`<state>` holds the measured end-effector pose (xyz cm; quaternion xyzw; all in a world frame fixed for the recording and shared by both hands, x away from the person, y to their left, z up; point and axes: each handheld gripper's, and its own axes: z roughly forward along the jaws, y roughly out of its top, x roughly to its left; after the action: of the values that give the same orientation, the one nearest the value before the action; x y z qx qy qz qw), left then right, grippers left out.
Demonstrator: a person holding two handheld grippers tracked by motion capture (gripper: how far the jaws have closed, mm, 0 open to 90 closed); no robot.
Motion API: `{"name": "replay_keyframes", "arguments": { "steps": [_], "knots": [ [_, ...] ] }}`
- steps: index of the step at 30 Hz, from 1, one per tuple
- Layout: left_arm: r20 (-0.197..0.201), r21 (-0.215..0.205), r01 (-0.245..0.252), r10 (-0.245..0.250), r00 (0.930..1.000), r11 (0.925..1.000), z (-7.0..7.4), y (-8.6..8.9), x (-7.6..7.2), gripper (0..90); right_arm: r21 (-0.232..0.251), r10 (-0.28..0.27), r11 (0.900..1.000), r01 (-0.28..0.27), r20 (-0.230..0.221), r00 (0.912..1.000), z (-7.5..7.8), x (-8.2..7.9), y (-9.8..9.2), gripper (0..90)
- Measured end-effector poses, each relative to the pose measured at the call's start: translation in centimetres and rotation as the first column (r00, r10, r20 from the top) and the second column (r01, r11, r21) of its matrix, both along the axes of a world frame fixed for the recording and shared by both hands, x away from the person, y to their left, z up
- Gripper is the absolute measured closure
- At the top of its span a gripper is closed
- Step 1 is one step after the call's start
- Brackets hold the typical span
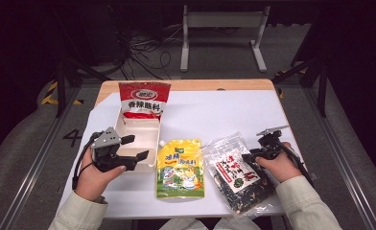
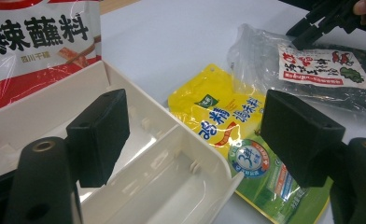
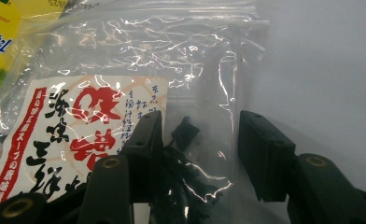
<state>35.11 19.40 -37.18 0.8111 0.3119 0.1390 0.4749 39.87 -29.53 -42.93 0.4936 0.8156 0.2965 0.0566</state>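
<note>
High view: a white-covered table (image 1: 234,115) is seen from above. A cream tray (image 1: 145,136) lies at the left with a red-and-white seasoning bag (image 1: 143,99) leaning into its far end. A yellow spout pouch (image 1: 180,168) lies in the middle, and a clear seaweed bag (image 1: 236,172) at the right. The left gripper (image 1: 134,148) is held at the tray's near end, jaws spread. The right gripper (image 1: 253,157) is set against the seaweed bag's right edge.

Left gripper view: the jaws are spread wide over the tray's near corner (image 2: 181,172), nothing between them; the yellow spout pouch (image 2: 232,140) lies beyond.

Right gripper view: the jaws are parted astride the seaweed bag's clear edge (image 3: 204,116), not yet pressed shut.

The step in hand is judged to be grasping the seaweed bag. Next, the right jaws would need closing on the film, then a lift toward the tray.
</note>
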Motion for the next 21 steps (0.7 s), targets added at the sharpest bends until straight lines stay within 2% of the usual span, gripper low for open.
{"name": "replay_keyframes", "arguments": {
  "steps": [3, 5, 6, 8, 11, 14, 16, 17, 21],
  "knots": [
    [0.005, -0.001, 0.004, -0.004, 1.0, 1.0, 0.0, -0.2, -0.1, 24.7, 0.005, 0.001, 1.0, -0.001, -0.013, 0.9999, -0.1, 0.0, 0.1, 55.1],
    [0.009, 0.009, 0.013, -0.013, 0.9999, 0.9999, 0.0, -0.3, -0.1, 24.7, -0.007, 0.0, 1.0, 0.0, -0.007, 1.0, -0.1, -0.1, 0.2, 57.8],
    [-0.001, 0.003, 0.01, -0.01, 1.0, 1.0, 0.0, -0.4, -0.2, 24.7, -0.011, -0.003, 1.0, 0.003, -0.008, 1.0, -0.1, -0.1, 0.3, 59.8],
    [0.003, 0.01, 0.018, -0.018, 0.9998, 0.9998, 0.0, -0.6, -0.2, 24.7, -0.019, 0.003, 1.0, -0.003, -0.007, 1.0, -0.1, -0.2, 0.5, 64.6],
    [0.002, 0.008, 0.024, -0.024, 0.9997, 0.9997, -0.1, -0.8, -0.2, 24.7, -0.061, 0.012, 0.998, -0.012, 0.002, 0.9999, 0.2, -0.2, 0.8, 74.6],
    [-0.002, 0.006, 0.03, -0.03, 0.9995, 0.9995, -0.1, -0.9, -0.2, 24.5, -0.088, 0.025, 0.996, -0.024, 0.011, 0.9996, 0.4, -0.2, 1.0, 80.9],
    [-0.002, 0.005, 0.028, -0.028, 0.9996, 0.9996, -0.1, -1.0, -0.3, 24.5, -0.091, 0.028, 0.995, -0.027, 0.012, 0.9995, 0.4, -0.2, 1.0, 82.9],
    [-0.004, 0.002, 0.028, -0.028, 0.9996, 0.9996, -0.2, -1.1, -0.3, 24.5, -0.084, 0.029, 0.996, -0.029, 0.003, 0.9996, 0.5, -0.3, 1.1, 87.3],
    [-0.007, -0.007, 0.036, -0.036, 0.9993, 0.9993, -0.2, -1.3, -0.3, 24.5, -0.105, 0.043, 0.994, -0.042, 0.007, 0.9991, 0.7, -0.3, 1.4, 88.6]
  ]
}}
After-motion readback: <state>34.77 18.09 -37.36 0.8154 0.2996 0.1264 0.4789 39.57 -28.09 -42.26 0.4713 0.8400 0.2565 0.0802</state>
